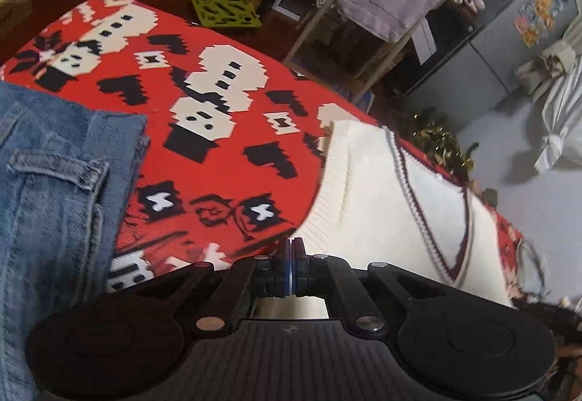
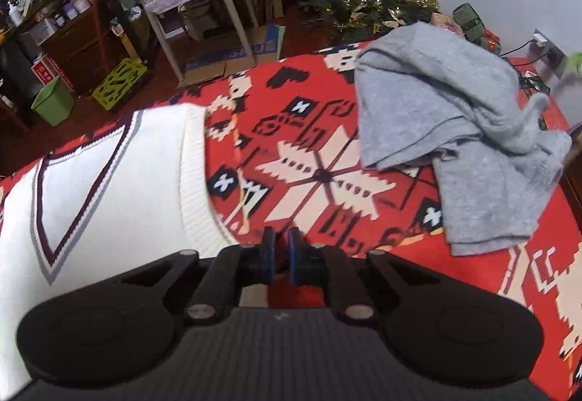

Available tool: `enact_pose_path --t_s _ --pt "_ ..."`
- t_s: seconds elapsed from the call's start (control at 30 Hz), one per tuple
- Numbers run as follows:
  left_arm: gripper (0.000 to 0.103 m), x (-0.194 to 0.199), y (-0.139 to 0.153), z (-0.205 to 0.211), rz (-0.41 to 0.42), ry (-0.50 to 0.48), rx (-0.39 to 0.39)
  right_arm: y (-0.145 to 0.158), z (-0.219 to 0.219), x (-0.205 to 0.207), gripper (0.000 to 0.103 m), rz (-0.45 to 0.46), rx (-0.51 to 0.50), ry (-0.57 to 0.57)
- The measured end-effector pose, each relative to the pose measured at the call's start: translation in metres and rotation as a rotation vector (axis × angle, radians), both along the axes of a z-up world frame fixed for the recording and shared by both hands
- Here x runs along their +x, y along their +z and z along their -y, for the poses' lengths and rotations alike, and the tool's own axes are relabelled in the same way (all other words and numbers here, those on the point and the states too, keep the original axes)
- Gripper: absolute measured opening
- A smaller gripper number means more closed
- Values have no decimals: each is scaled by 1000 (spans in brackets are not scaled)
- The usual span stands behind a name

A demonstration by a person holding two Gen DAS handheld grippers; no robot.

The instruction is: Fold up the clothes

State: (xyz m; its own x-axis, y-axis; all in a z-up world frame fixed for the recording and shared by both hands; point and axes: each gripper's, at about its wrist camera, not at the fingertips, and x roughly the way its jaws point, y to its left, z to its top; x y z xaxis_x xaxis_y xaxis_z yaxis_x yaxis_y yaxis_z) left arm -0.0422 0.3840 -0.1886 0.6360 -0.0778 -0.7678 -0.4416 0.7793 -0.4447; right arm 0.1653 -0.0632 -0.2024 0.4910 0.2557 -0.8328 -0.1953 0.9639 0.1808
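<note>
Holding both grippers low over the red blanket [image 2: 327, 179], you have nothing in either one.

Your left gripper [image 1: 291, 250] has its fingers pressed together, empty, just beside the white sweater's [image 1: 378, 204] ribbed edge. Your right gripper [image 2: 280, 242] is open only a little, empty too. Jeans [image 1: 47, 190] lie at the left. Farther off, a gray top [image 2: 462, 139] sits in a rumpled heap.

Vest [image 1: 382, 204] on blanket [image 1: 218, 153], between jeans [image 1: 54, 182], sweater [image 2: 454, 131]
</note>
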Motion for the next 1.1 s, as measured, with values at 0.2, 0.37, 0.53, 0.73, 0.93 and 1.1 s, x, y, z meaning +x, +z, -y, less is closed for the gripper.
enact_pose_path --t_s 0.2,0.37,0.53,0.73,0.93,1.1 --pt "2 -8 12 1 3 -2 25 19 -10 -19 9 25 -17 91" --pt "2 -11 12 19 -21 -78 24 19 -29 -40 9 -4 -45 204" --pt "2 -28 5 32 -59 -103 17 17 -31 -67 9 -36 -62 241" --pt "2 -38 21 61 -7 -111 -30 19 -55 -102 9 -30 -79 346" --pt "3 -15 18 122 -4 -259 19 17 -92 -123 11 -1 -70 408" --pt "3 0 14 165 61 -415 106 13 -114 -128 21 75 -79 449"
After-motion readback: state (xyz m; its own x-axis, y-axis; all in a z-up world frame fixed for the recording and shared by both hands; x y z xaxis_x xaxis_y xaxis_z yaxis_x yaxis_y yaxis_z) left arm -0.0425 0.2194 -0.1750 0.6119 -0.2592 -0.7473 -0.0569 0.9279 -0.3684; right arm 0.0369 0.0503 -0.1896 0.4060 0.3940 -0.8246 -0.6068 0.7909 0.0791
